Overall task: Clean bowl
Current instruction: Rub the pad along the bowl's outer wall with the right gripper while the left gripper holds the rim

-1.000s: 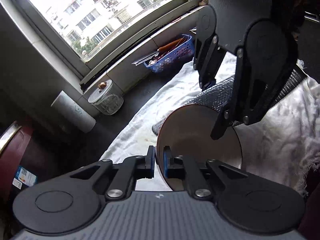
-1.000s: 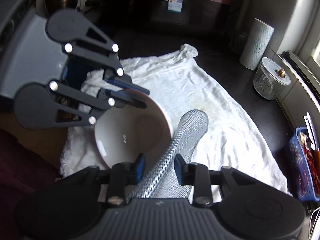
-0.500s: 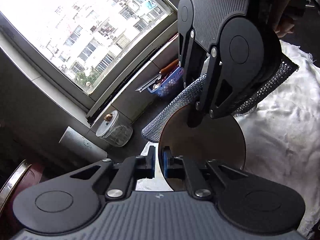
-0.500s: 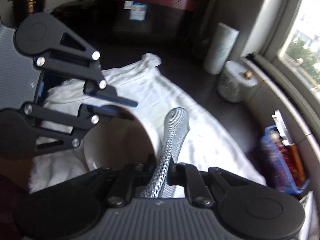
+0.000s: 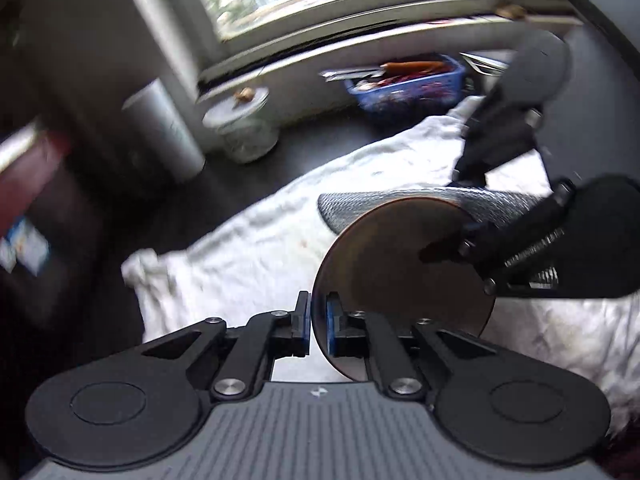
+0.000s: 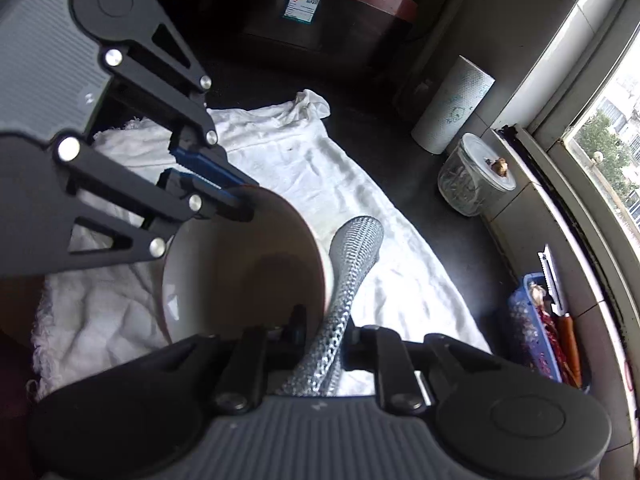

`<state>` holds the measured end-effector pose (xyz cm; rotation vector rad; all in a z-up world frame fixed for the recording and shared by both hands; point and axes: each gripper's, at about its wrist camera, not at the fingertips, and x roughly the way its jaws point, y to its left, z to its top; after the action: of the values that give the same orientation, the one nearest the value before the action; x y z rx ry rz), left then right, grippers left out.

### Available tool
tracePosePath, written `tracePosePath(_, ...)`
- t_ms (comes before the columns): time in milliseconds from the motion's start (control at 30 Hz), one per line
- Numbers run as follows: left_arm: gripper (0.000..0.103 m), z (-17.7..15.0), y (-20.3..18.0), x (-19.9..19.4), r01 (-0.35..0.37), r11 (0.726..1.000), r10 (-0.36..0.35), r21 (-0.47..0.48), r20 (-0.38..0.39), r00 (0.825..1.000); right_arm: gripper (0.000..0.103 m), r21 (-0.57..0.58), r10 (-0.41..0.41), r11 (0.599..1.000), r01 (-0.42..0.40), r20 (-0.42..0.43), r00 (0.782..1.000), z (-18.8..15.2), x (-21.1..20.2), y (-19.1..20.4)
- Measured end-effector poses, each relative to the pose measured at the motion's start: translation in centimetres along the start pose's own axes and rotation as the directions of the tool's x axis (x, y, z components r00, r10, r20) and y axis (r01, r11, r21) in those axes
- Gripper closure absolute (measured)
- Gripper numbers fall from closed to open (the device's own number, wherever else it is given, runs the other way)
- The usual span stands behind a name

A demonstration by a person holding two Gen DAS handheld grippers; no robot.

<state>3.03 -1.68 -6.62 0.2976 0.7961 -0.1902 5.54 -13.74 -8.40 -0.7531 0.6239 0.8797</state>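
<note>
My left gripper point(image 5: 318, 322) is shut on the rim of a brown bowl point(image 5: 400, 276) with a white inside point(image 6: 240, 276), held tilted above a white cloth point(image 5: 248, 256). My right gripper point(image 6: 326, 326) is shut on a silver mesh scrubber point(image 6: 352, 264), which lies against the bowl's outer rim. The scrubber also shows in the left wrist view point(image 5: 400, 202), behind the bowl. The left gripper appears in the right wrist view point(image 6: 236, 196), clamped on the bowl's far rim.
The white cloth point(image 6: 340, 168) covers a dark counter. A paper towel roll point(image 6: 452, 104), a glass jar point(image 6: 472, 184) and a blue basket point(image 6: 536, 332) of utensils stand along the window sill. A dark red cooker point(image 6: 320, 4) stands at the back.
The left gripper has swung down and turned, so the counter and cloth fill its view. The scrubber has shifted along the bowl's outer rim. Both grips are unchanged.
</note>
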Motion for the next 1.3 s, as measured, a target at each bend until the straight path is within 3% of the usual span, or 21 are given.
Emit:
tracePosePath(100,0.096,-1.0,1.9,0.4,0.060,0.979,-0.066,-0.195,-0.026,0.997,0.080,0.035,0.026,0.999,-0.026,-0.011,1.000,-0.5,0.4,0.1)
tracePosePath(200,0.096,-2.2,3.5,1.0,0.101,0.926,-0.128,-0.364,-0.048,0.991,0.078,0.086,0.061,0.994,-0.060,-0.011,0.998,-1.2,0.7,0.3)
tracePosePath(300,0.096,-3.7,5.2,1.8,0.151,0.831,-0.205,-0.535,-0.043,0.978,0.076,0.107,0.086,0.991,-0.085,-0.002,0.996,-1.4,0.8,0.6)
tracePosePath(400,0.096,-5.4,6.6,2.8,0.181,0.678,-0.296,-0.712,-0.040,0.954,0.076,0.117,0.085,0.990,-0.085,0.005,0.996,-1.5,0.8,0.8)
tracePosePath(500,0.096,-7.5,7.7,4.1,0.196,0.450,-0.411,-0.871,-0.006,0.912,0.075,0.133,0.084,0.988,-0.085,0.009,0.996,-1.6,0.8,0.7)
tracePosePath(567,0.096,-8.6,7.8,4.7,0.191,0.354,-0.448,-0.915,0.013,0.894,0.074,0.133,0.076,0.988,-0.076,0.002,0.997,-1.6,0.7,0.7)
tracePosePath(700,0.096,-9.5,7.9,5.3,0.187,0.264,-0.480,-0.946,0.039,0.877,0.076,0.124,0.076,0.989,-0.076,-0.001,0.997,-1.5,0.4,0.8)
tracePosePath(833,0.094,-6.6,6.5,4.4,0.204,0.537,-0.425,-0.819,-0.054,0.904,0.084,0.167,0.071,0.983,-0.073,0.015,0.997,-1.6,0.2,0.5)
tracePosePath(867,0.092,-4.8,5.3,3.6,0.191,0.698,-0.357,-0.690,-0.103,0.928,0.086,0.175,0.067,0.982,-0.069,0.019,0.998,-1.7,0.2,0.3)
tracePosePath(900,0.092,-3.7,4.1,2.9,0.166,0.811,-0.283,-0.561,-0.129,0.950,0.087,0.179,0.063,0.982,-0.066,0.024,0.998,-1.7,0.2,0.1)
tracePosePath(967,0.090,-2.5,2.1,1.9,0.115,0.930,-0.172,-0.349,-0.137,0.975,0.087,0.182,0.067,0.981,-0.070,0.026,0.997,-1.7,0.2,-0.2)
tracePosePath(1000,0.090,-1.9,1.1,1.5,0.084,0.968,-0.117,-0.235,-0.130,0.984,0.087,0.178,0.062,0.982,-0.065,0.026,0.998,-1.7,0.1,-0.1)
tracePosePath(1067,0.090,-1.4,-1.0,0.9,0.039,0.999,-0.039,-0.001,-0.083,0.996,0.088,0.158,0.037,0.987,-0.040,0.025,0.999,-1.6,0.0,0.1)
tracePosePath(1100,0.090,-1.1,-2.0,0.7,0.011,0.993,-0.005,0.115,-0.053,0.999,0.088,0.145,0.021,0.989,-0.024,0.024,0.999,-1.5,-0.2,0.2)
tracePosePath(1167,0.090,-1.0,-3.6,0.4,-0.046,0.953,0.040,0.299,0.025,0.999,0.088,0.115,-0.017,0.993,0.015,0.018,1.000,-1.5,-0.4,0.2)
tracePosePath(1300,0.090,-0.8,-4.9,0.8,-0.081,0.900,0.048,0.429,0.088,0.995,0.086,0.094,-0.048,0.994,0.047,0.001,0.999,-1.8,-0.7,-0.1)
